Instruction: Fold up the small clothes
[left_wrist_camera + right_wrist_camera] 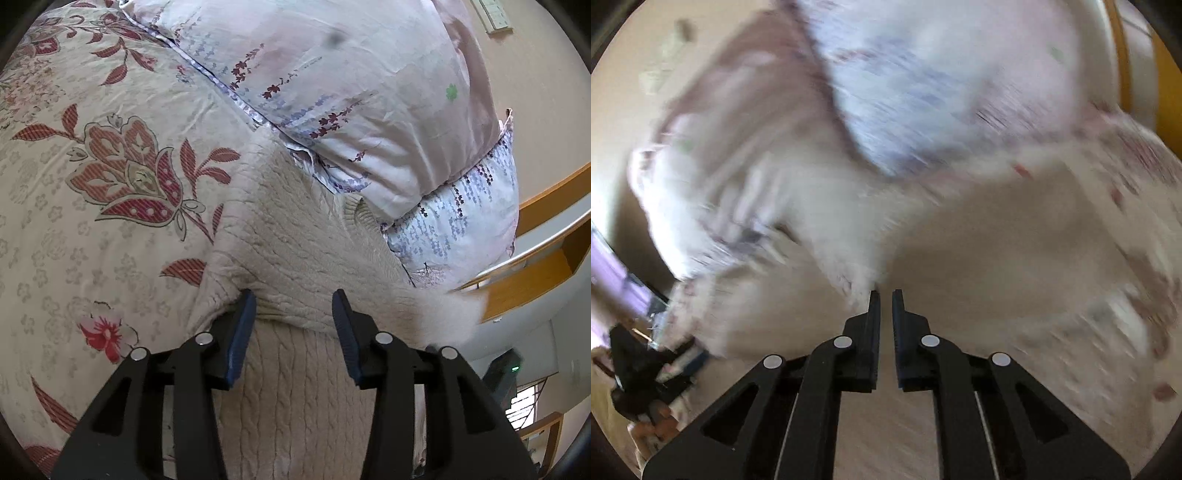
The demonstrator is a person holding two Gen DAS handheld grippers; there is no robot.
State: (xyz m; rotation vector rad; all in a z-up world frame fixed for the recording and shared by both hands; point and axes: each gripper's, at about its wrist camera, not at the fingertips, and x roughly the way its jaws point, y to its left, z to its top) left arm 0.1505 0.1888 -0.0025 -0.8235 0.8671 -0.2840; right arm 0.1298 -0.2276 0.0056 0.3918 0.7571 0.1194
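1. The left gripper [293, 314] has its jaws parted, and its blue pads [240, 343] stand on either side of a fold of the cream cable-knit sweater [295, 251]; the knit fills the gap, but whether the pads press on it cannot be told.
2. The right gripper [885, 295] is clenched, its two fingers nearly touching with only a thin slit between them. A fuzzy cream bit of the sweater [857, 273] sits right at the tips, but the blur hides whether it is pinched.
3. In the left wrist view the sweater lies on the bed, spreading from under the gripper up toward the pillow [332, 74], with its ribbed edge touching the pillow's lower side.
4. The bedsheet [110, 166], cream with red flowers and leaves, carries the sweater and runs off to the left edge of the bed.
5. The pale pillow printed with small purple sprigs rests at the far side of the bed, above and right of the sweater.
6. Beyond the bed's right edge stands a wooden shelf unit [535, 273] against the wall.
7. The right wrist view is badly smeared; the pillow [923, 92] shows as a pale blue and pink mass above the gripper, and the other gripper is a dark shape [646, 369] at the lower left.
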